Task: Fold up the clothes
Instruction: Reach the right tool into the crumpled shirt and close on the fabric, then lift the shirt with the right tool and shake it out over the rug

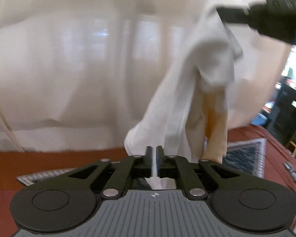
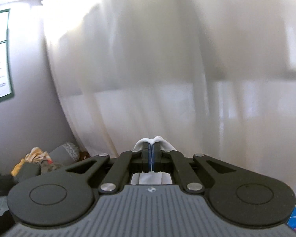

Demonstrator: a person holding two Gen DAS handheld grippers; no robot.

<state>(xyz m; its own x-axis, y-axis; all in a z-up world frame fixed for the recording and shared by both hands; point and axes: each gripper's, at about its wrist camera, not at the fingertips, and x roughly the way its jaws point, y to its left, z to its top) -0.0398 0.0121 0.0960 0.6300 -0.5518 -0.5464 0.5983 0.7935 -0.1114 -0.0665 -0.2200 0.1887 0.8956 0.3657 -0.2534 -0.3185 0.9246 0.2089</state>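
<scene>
Daylight comes through the sheer white curtain (image 1: pixel 79 69), which glows bright and washes out toward the top of the right wrist view. The hanging white cloth (image 1: pixel 203 83) in front of the curtain is smeared by motion blur. Straight lines bow near the edges, and the corners go black.

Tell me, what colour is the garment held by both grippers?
White garment, with a tan patch low down; the left wrist view shows it best.
</scene>
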